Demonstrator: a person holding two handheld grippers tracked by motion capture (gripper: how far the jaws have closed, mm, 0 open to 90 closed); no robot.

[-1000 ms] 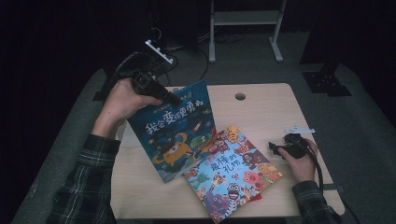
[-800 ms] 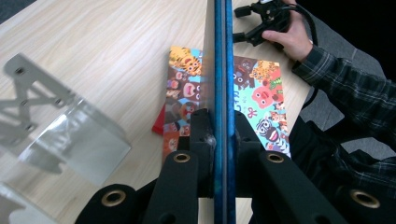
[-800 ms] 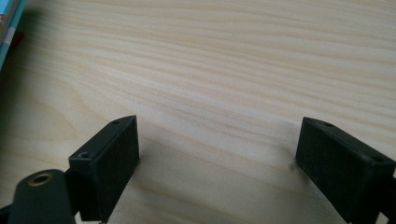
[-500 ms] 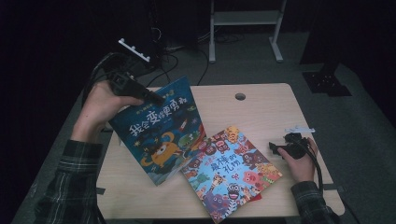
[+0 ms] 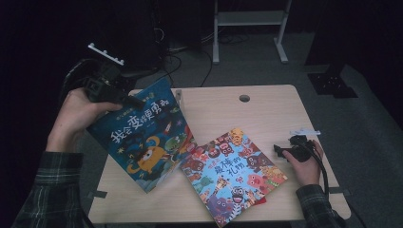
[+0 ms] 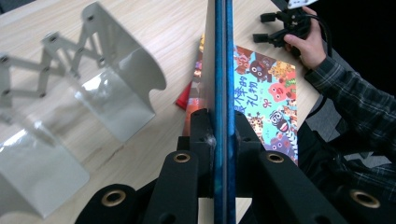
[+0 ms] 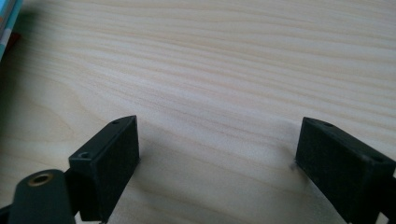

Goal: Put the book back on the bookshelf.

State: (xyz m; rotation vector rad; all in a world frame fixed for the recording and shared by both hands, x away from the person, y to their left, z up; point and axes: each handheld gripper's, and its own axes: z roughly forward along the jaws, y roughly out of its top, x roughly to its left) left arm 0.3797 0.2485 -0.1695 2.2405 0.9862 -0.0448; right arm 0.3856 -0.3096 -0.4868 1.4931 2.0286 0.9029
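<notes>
- Resting low at the near right of the pale wooden table (image 5: 266, 114), the right gripper (image 5: 285, 151) has its jaws spread wide over bare wood; they have just been opening, nothing between them.
- Beside it, a flat multicoloured cartoon-monster picture book (image 5: 233, 175) lies on the table.
- Further left, the left gripper (image 5: 126, 99) is clamped on the top edge of a blue hardcover picture book with an orange monster (image 5: 142, 142), held tilted over the table's left edge.
- Beyond, a white metal expandable bookend rack (image 6: 93, 84) stands on the table.
</notes>
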